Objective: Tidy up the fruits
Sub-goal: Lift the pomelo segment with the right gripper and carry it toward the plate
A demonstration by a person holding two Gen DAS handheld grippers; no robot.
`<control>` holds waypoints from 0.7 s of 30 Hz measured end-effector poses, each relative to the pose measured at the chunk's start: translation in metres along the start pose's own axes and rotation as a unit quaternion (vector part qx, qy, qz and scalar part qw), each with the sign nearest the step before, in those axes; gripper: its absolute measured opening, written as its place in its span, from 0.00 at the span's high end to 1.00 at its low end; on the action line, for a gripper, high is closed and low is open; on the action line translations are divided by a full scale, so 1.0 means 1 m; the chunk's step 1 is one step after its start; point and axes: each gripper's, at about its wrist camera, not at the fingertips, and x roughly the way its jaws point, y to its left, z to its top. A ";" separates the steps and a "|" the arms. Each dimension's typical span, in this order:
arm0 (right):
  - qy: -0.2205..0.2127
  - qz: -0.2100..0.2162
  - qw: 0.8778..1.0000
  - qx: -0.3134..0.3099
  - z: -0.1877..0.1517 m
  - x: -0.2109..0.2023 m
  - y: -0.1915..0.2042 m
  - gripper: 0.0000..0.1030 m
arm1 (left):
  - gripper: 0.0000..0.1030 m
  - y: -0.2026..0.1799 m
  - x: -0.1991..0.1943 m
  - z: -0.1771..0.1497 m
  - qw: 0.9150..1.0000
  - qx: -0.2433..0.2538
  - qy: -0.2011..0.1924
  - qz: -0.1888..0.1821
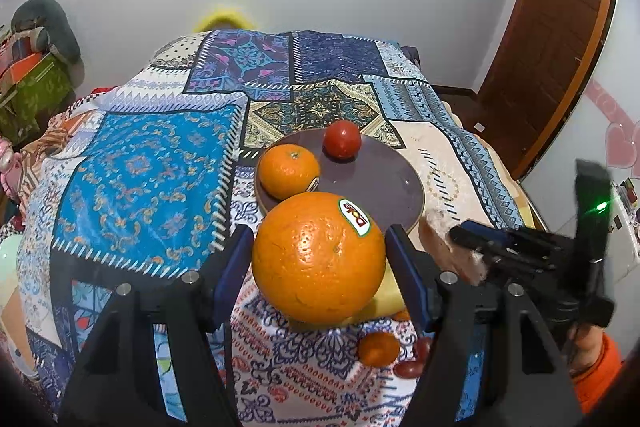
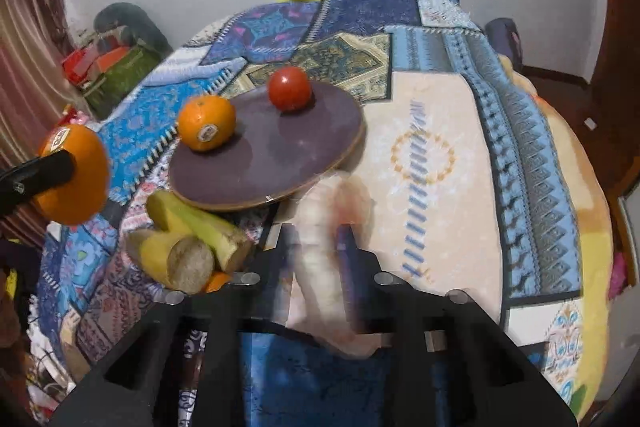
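Patchwork-covered bed [image 1: 152, 163] carries a round brown plate [image 1: 384, 183]; left tongs [image 1: 318, 247] pinch a large stickered orange [image 1: 316, 259], right tongs [image 2: 318, 239] pinch a blurred pale pink item [image 2: 320, 267].

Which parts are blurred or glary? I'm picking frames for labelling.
Right wrist view: the pale thing between the right gripper's fingers is motion-smeared, the tomato sharp. Left wrist view: the big orange is crisp with small glare spots; corners vignette.

Both grippers [image 1: 318, 255] [image 2: 316, 247] had black frames, blue finger pads [image 1: 230, 267] and silver screws [image 1: 190, 277]; the person wore an orange sleeve [image 1: 600, 367].
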 end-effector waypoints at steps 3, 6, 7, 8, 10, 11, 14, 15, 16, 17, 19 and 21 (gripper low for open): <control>-0.016 0.003 1.000 -0.006 0.013 -0.006 -0.002 0.91 | 0.35 -0.003 0.012 0.005 1.000 0.001 0.005 0.001; -0.014 -0.003 1.000 -0.014 0.016 -0.004 -0.001 0.91 | 0.35 -0.004 0.021 0.005 1.000 -0.003 0.011 -0.004; -0.006 0.005 1.000 -0.014 0.014 -0.002 -0.001 0.91 | 0.35 -0.004 0.022 0.004 1.000 -0.003 0.011 -0.005; 0.000 0.010 1.000 -0.012 0.012 -0.001 -0.001 0.90 | 0.35 -0.005 0.024 0.003 1.000 -0.001 0.012 -0.005; 0.020 0.018 1.000 -0.012 0.004 0.004 0.000 0.77 | 0.35 -0.005 0.026 0.001 1.000 0.001 0.016 -0.005; 0.027 0.016 0.999 -0.017 -0.002 0.006 0.001 0.65 | 0.35 -0.006 0.027 0.000 1.000 0.003 0.018 -0.005; 0.044 -0.010 0.998 -0.036 -0.017 0.018 0.004 0.55 | 0.35 -0.006 0.029 -0.002 1.000 0.004 0.022 -0.005; 0.046 -0.004 0.998 -0.034 -0.020 0.021 0.003 0.51 | 0.35 -0.006 0.029 -0.003 1.000 0.003 0.022 -0.006; 0.051 0.006 0.998 -0.026 -0.022 0.026 0.001 0.51 | 0.35 -0.006 0.029 -0.003 1.000 0.002 0.022 -0.006; 0.060 0.008 0.998 -0.025 -0.023 0.033 -0.001 0.51 | 0.35 -0.006 0.029 -0.003 1.000 0.001 0.022 -0.006; 0.050 -0.006 0.998 -0.049 -0.022 0.039 0.003 0.51 | 0.35 -0.005 0.028 -0.003 1.000 -0.001 0.021 -0.006; 0.050 -0.009 0.997 -0.049 -0.017 0.044 0.006 0.48 | 0.35 -0.005 0.027 -0.003 1.000 0.000 0.019 -0.004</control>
